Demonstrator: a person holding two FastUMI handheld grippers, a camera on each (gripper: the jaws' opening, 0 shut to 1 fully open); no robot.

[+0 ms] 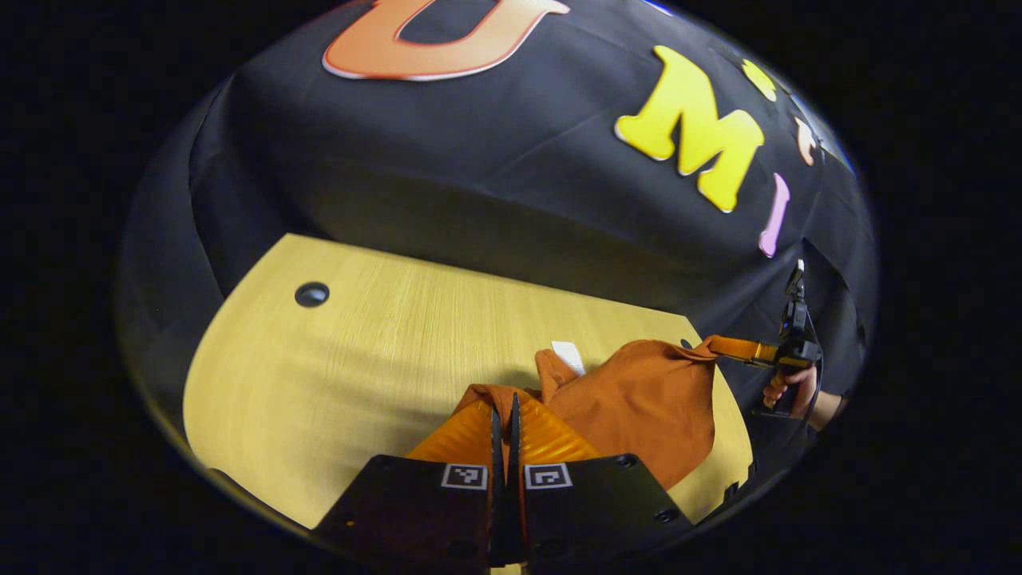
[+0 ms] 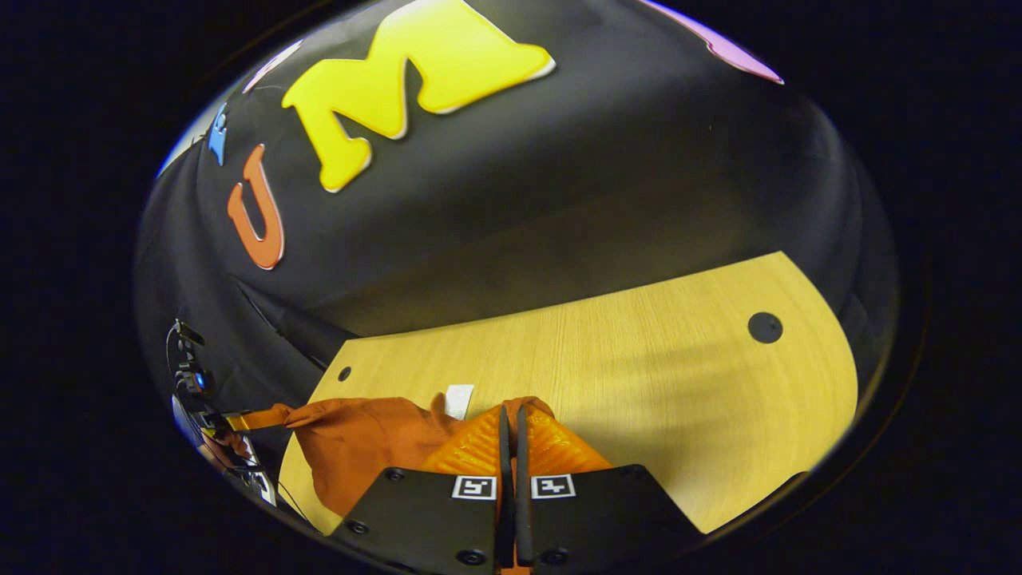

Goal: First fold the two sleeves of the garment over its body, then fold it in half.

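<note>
Garment: rust-orange fabric garment [image 1: 639, 403], held up off the pale wood-grain bench [image 1: 359, 359], stretched between the two tools; lower edge hanging near the bench's front side
Garment label: small white tag [image 1: 568, 355] at the garment's upper edge, seen also in the right gripper view [image 2: 459, 399]
Left tool: left tool [image 1: 504, 419] at the bottom of the left gripper view, fingers pressed together with a bunched corner of the rust-orange cloth pinched between them
Right tool: right tool [image 2: 511, 423] at the bottom of the right gripper view, fingers closed on the other bunched corner of the garment [image 2: 367, 447]
Other tool seen from left: right tool [image 1: 722, 346] farther off at the right edge, clamped on the garment's far corner, held by a hand [image 1: 786, 390]
Other tool seen from right: left tool [image 2: 247, 418] at the far left edge, pinching the cloth's far end; hand behind it too blurred to describe
Bench: pale wood-grain top [image 2: 639, 359], with a round dark cable hole [image 1: 311, 294] near one back corner and another hole [image 2: 765, 327] near the other
Containers: cannot tell of any on the bench
</note>
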